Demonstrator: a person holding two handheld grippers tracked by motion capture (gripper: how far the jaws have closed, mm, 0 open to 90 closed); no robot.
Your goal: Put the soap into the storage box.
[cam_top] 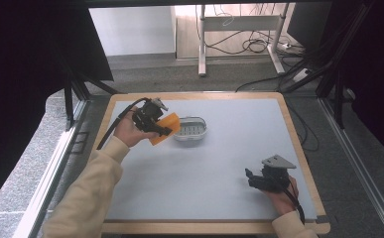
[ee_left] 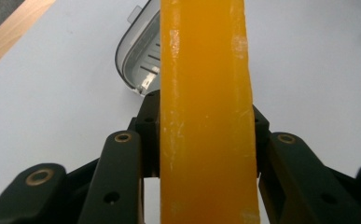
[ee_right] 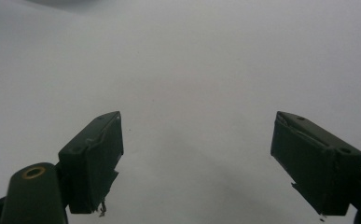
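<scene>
The left gripper (cam_top: 162, 125) clamped a flat, waxy orange slab (ee_left: 206, 112) between its fingers, just beside a ridged, oval grey plastic dish (cam_top: 190, 128). The right gripper (ee_right: 197, 158) stood spread wide, nothing between its fingers, over the smooth pale table (cam_top: 219, 163).

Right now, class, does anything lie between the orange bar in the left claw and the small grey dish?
Nothing visible does. The orange bar, clamped in the left claw, sits just beside the dish, no object between them.

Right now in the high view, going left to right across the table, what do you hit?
Left gripper clamped on the orange bar → soap dish → right gripper, jaws open, on the mat.
</scene>
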